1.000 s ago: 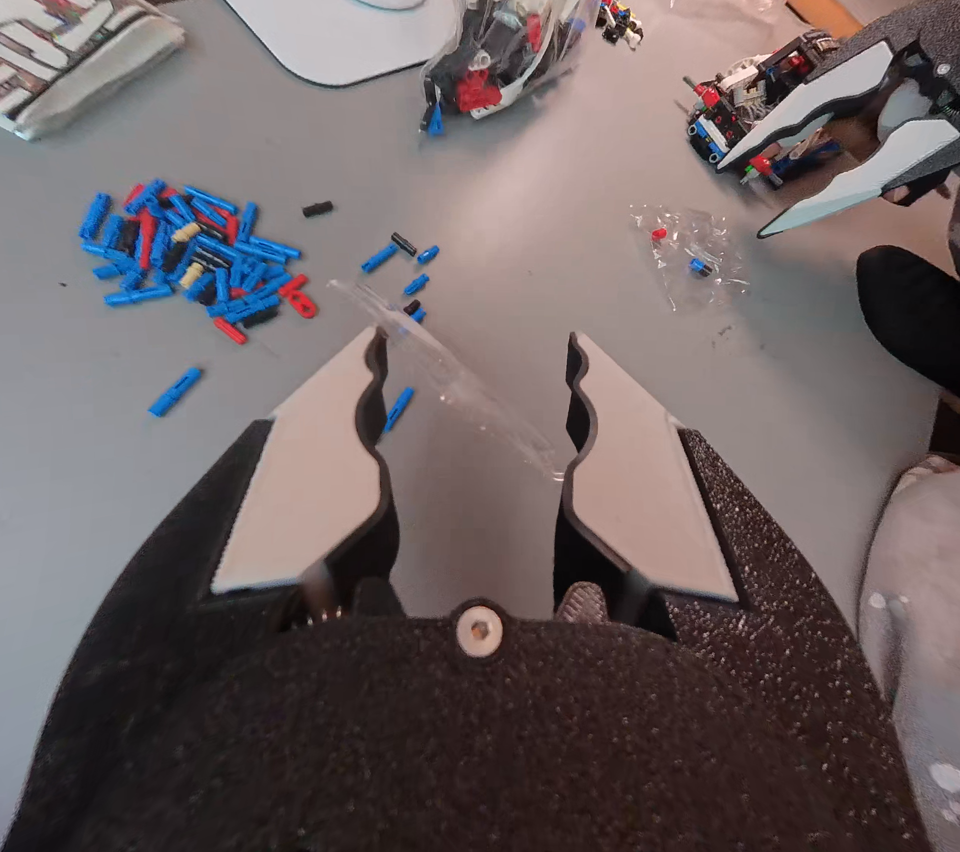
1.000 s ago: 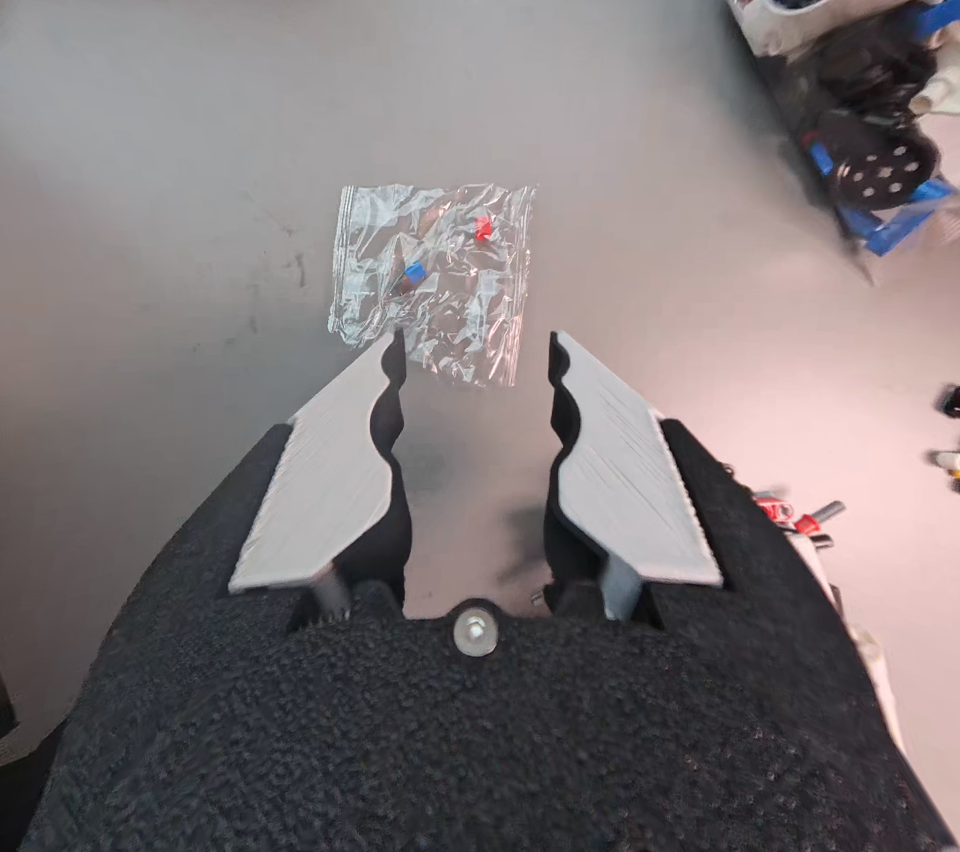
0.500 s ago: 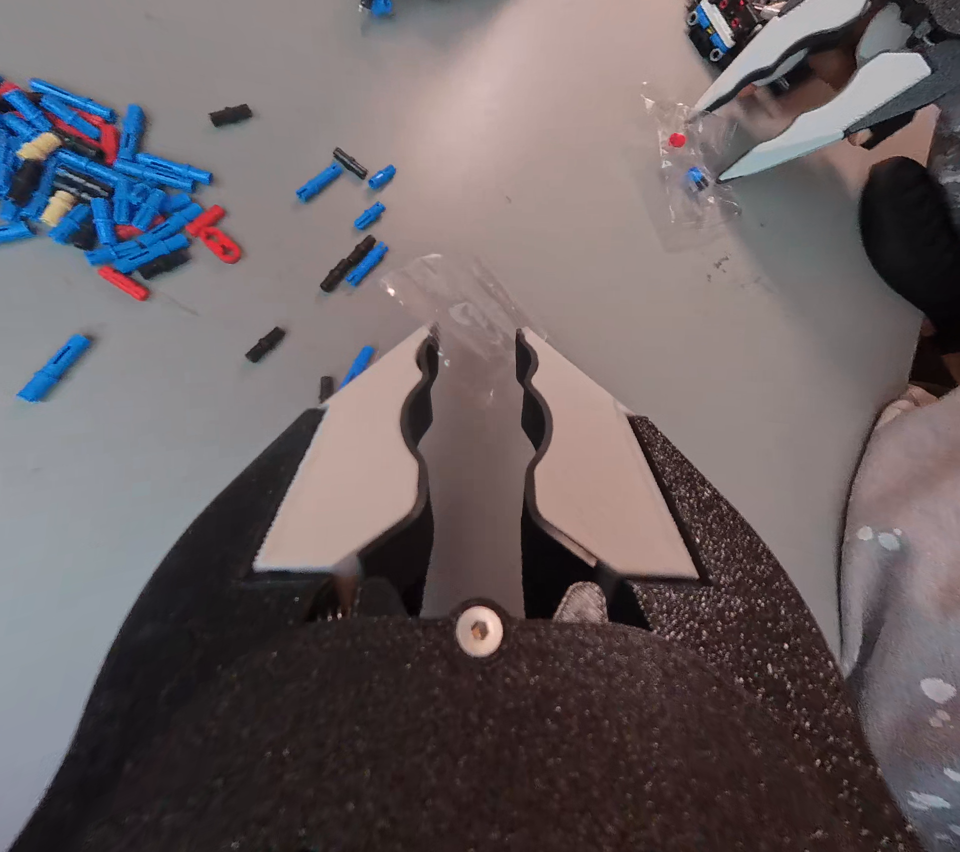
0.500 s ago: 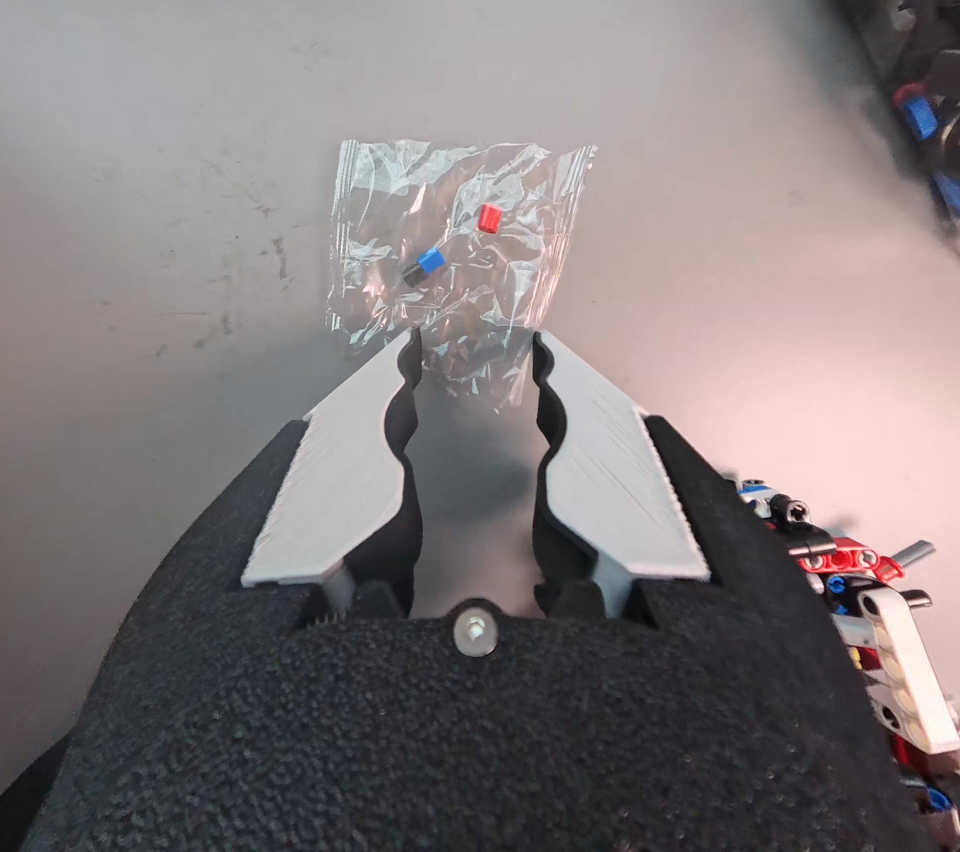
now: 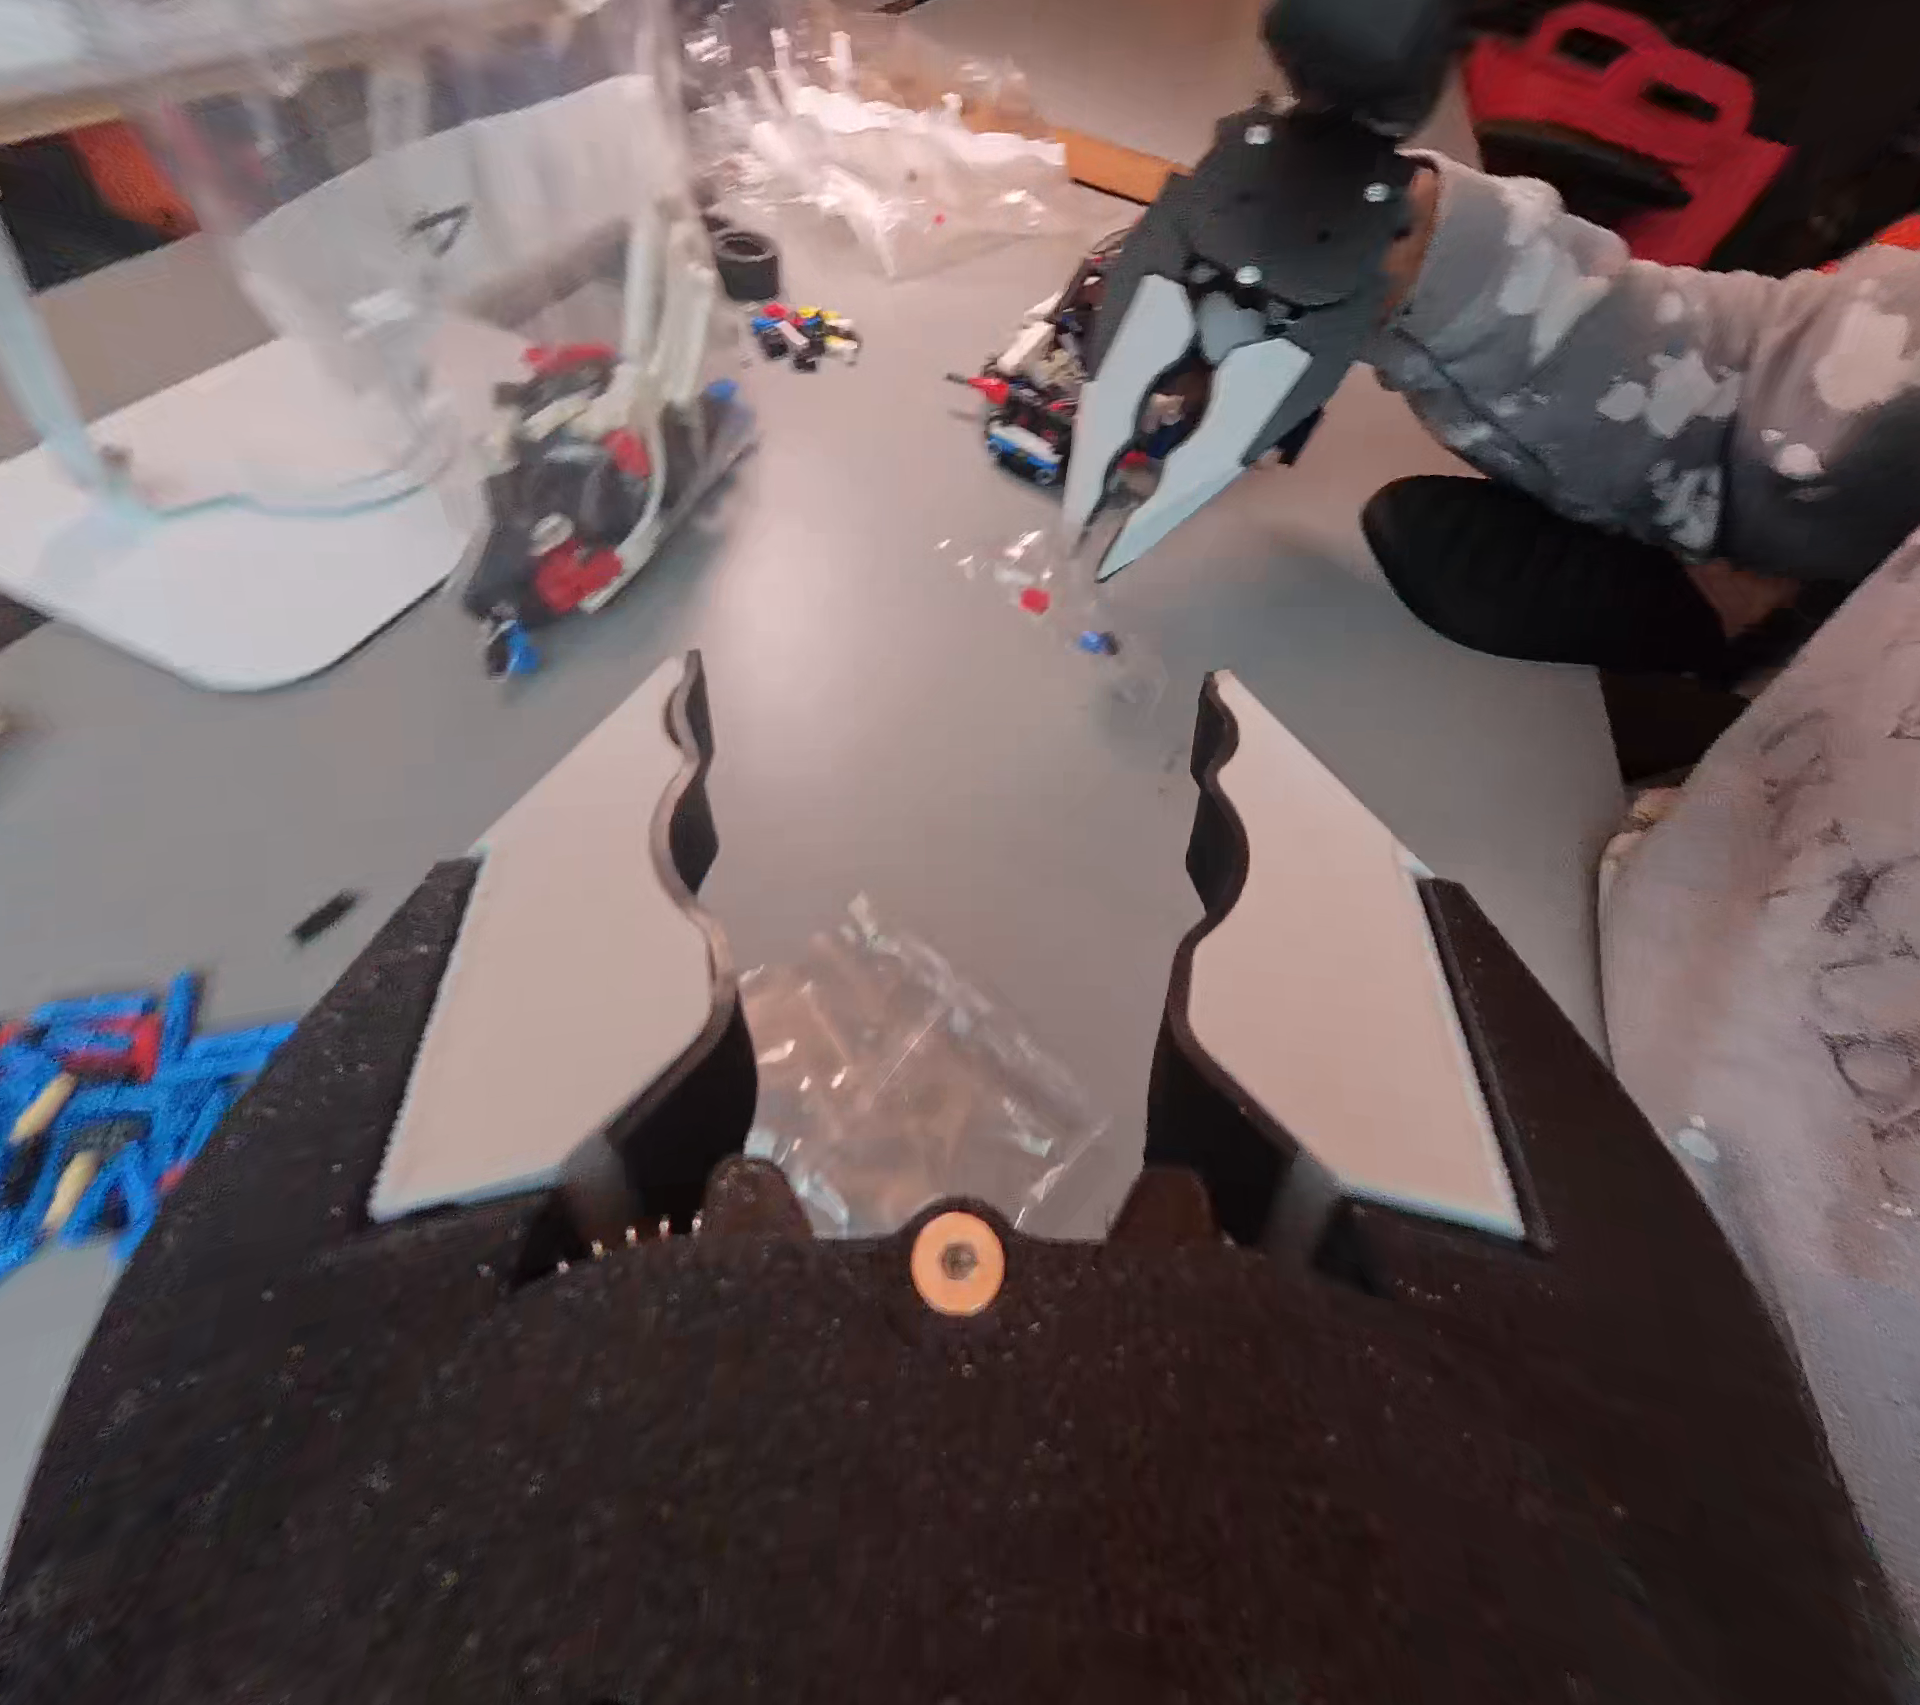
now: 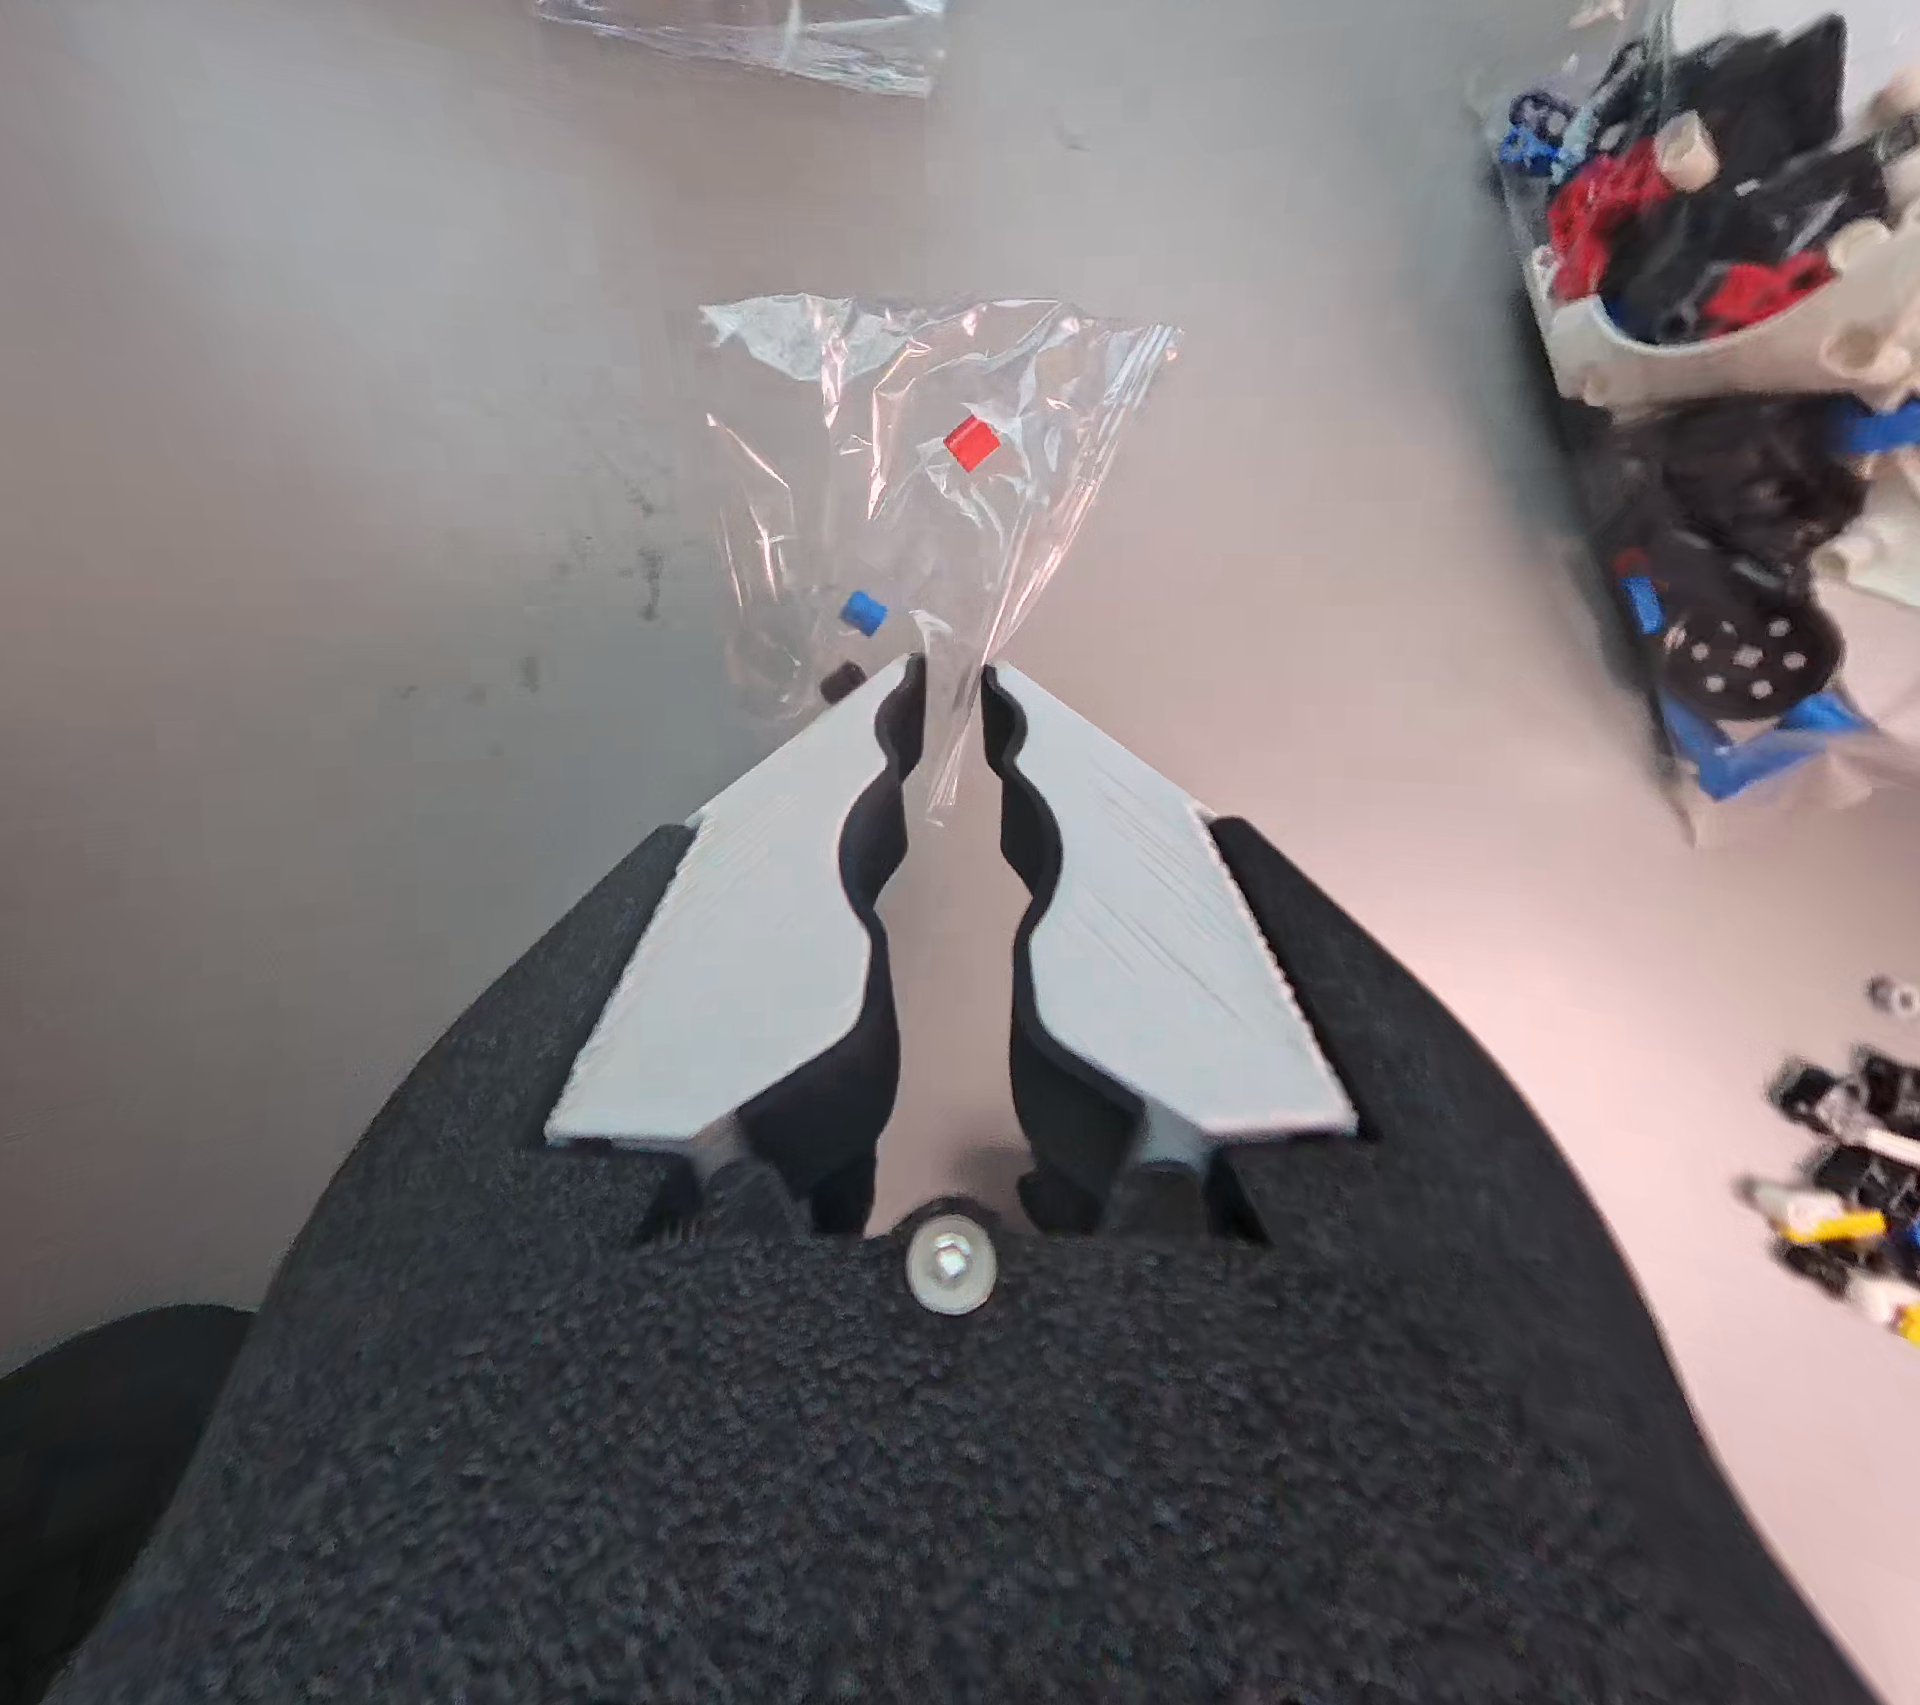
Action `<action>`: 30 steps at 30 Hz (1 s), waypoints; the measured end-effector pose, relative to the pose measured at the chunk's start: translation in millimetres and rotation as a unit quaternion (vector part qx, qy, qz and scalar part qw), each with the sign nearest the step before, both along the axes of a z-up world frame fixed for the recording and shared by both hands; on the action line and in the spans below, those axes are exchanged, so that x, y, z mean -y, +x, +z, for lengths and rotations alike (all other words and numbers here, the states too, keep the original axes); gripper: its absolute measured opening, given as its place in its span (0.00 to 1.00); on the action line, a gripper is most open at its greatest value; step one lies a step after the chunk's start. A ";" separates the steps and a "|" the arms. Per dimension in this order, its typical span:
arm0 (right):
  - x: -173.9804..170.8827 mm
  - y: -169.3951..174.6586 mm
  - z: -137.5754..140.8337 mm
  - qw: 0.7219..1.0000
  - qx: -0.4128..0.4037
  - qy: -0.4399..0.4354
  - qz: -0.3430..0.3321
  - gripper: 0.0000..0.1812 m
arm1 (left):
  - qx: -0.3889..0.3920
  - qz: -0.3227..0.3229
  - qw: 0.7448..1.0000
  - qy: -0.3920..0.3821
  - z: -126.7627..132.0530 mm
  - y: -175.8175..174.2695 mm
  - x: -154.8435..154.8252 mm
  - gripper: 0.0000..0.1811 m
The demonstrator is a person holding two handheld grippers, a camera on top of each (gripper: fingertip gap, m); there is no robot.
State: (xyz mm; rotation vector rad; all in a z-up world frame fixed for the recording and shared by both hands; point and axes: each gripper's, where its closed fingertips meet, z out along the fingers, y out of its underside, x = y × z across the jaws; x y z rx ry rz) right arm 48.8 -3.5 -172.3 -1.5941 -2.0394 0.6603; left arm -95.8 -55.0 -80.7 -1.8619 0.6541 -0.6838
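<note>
My right gripper (image 6: 951, 668) is shut on the corner of a small clear bag (image 6: 1029, 408). The bag hangs lifted off the grey table (image 6: 312, 408). Inside it are a red piece (image 6: 971, 443), a blue piece (image 6: 862, 609) and a black piece (image 6: 842, 679). The left wrist view shows the right gripper (image 5: 1091, 549) holding this bag (image 5: 997, 559) above the table. My left gripper (image 5: 951, 679) is open and empty. An empty clear bag (image 5: 914, 1063) lies flat on the table between the bases of its fingers.
A large bag of mixed parts (image 5: 582, 492) leans by a white stand base (image 5: 260, 595). A partly built model (image 5: 1029, 408) sits behind the right gripper. Blue pins (image 5: 83, 1115) lie at the left. Crumpled bags (image 5: 883, 169) lie farther back. A person's sleeve (image 5: 1610, 388) reaches in from the right. Some 20 cm of space lies between my two pairs of fingers.
My left gripper opened, let the empty bag fall flat, and tilted up. My right gripper closed on the small bag's corner and lifted it.
</note>
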 end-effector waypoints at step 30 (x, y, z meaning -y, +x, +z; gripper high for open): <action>39.2 4.8 -18.3 0.998 -0.004 -0.060 0.025 0.17 | -0.231 -0.169 0.955 -0.075 -129.9 97.3 -4.1 0.34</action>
